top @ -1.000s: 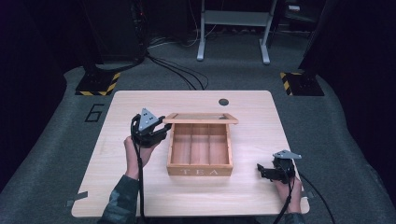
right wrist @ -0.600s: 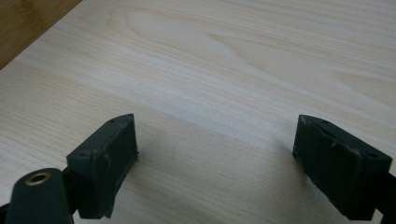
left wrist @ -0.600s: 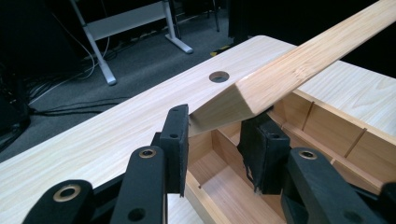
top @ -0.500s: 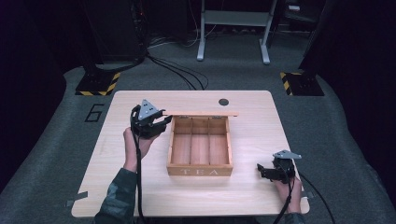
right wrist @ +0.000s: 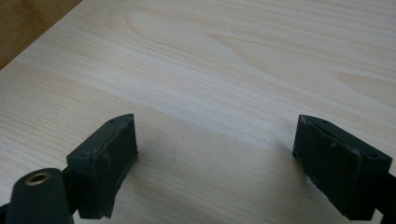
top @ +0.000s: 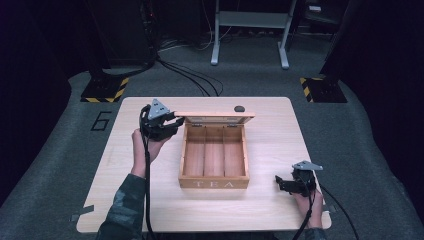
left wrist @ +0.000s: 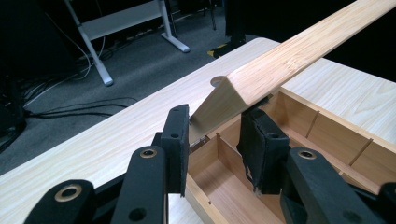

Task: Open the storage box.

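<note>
1. The left tool sits left of centre in the high view, its 2 jaws pinched on the left corner of the wooden lid.
2. In the left tool's own view the lid corner is clamped between the black pads, and the lid slants toward the upper right of the frame.
3. The lid stands raised along the far edge of the tea box, which lies open at the centre of the bench with 3 compartments showing.
4. The right tool rests at the lower right on the bench, jaws spread wide with nothing between them.
5. A small dark disc lies beyond the box.
</note>
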